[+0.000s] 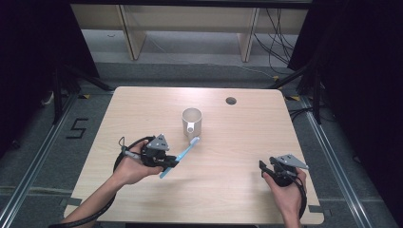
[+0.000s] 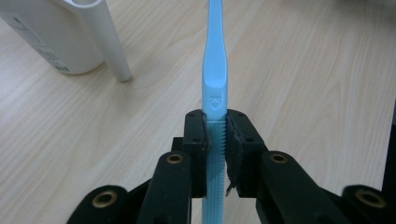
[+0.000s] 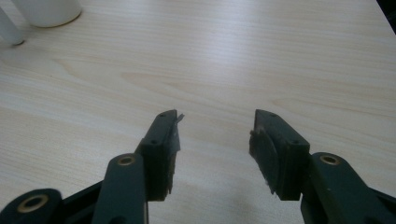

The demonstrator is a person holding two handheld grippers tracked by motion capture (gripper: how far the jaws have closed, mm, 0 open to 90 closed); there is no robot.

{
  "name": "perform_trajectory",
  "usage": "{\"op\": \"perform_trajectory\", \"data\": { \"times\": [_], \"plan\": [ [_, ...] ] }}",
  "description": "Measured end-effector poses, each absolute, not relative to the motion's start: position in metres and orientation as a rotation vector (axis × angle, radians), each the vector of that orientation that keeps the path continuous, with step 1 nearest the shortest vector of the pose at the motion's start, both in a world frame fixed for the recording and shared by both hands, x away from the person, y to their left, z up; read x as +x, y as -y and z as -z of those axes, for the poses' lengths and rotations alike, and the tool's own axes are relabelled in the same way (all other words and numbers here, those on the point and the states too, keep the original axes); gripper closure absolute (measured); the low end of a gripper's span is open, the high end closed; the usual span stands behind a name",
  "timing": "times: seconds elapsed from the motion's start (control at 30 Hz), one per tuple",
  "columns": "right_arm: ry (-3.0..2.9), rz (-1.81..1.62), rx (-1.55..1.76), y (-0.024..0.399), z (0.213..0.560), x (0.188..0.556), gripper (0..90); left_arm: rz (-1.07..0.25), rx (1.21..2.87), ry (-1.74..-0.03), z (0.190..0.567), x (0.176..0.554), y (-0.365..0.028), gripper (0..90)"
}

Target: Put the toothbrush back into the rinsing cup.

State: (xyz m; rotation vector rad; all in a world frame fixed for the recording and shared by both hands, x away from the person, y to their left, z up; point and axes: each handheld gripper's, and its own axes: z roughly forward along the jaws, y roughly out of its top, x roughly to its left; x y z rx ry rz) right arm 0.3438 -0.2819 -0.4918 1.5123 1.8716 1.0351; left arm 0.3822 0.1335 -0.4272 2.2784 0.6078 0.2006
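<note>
A light blue toothbrush (image 1: 183, 154) lies slanted just above the wooden table (image 1: 237, 123), its head toward a white cup (image 1: 192, 121) at the table's middle. My left gripper (image 1: 171, 163) is shut on the toothbrush's ribbed handle (image 2: 215, 140), and the brush runs straight ahead from the jaws. The white cup (image 2: 56, 37) with its tubular handle stands at the upper left of the left gripper view. My right gripper (image 1: 263, 167) hovers low near the table's front right, open, with nothing between its pads (image 3: 215, 140).
A round cable hole (image 1: 231, 100) sits in the table's far right part. The cup's base (image 3: 46, 11) is at the top left of the right gripper view. Bare wood lies between the two hands. Black curtains and floor rails flank the table.
</note>
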Motion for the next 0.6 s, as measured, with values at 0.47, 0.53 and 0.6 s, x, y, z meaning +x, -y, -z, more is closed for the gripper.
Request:
{"op": "perform_trajectory", "data": {
  "times": [0.47, 0.53, 0.6],
  "plan": [
    [-1.871, -1.009, 1.469, 0.2845, 0.4897, 0.3433, 51.5, -0.265, 2.131, -0.614, 0.4262, 0.3870, -0.1369, 78.6],
    [-1.871, -1.010, 1.470, 0.2845, 0.4898, 0.3434, 51.6, -0.275, 2.119, -0.614, 0.4251, 0.3874, -0.1369, 78.6],
    [-1.881, -1.007, 1.489, 0.2842, 0.4894, 0.3426, 51.6, -0.276, 2.109, -0.609, 0.4248, 0.3878, -0.1369, 78.6]
  ]
}}
